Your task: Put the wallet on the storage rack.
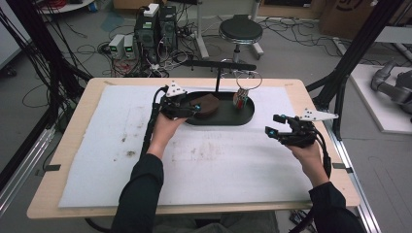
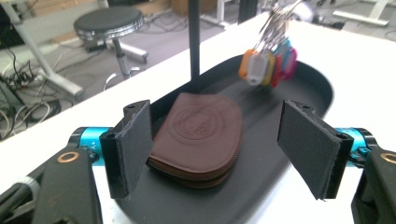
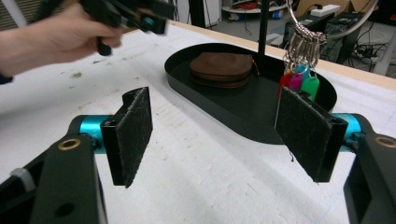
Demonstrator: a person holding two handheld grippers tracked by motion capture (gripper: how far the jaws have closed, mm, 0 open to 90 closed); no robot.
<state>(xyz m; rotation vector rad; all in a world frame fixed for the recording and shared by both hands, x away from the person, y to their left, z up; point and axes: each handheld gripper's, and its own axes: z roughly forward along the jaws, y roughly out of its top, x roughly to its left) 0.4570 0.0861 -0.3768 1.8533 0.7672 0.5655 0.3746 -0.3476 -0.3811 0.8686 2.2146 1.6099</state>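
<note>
While the left gripper (image 2: 215,151) hangs just above the near end of the black oval tray (image 2: 308,86), its jaws stand wide apart with nothing clamped between them. The brown zip pouch (image 2: 198,137) lies flat in the tray, seen in the gap between the jaws at the centre of the left gripper view. A bunch of coloured key tags (image 2: 268,65) hangs from a stand at upper right. At the right of the high view, the right gripper (image 1: 276,127) rests over the white surface (image 1: 218,165), jaws likewise apart and empty.
</note>
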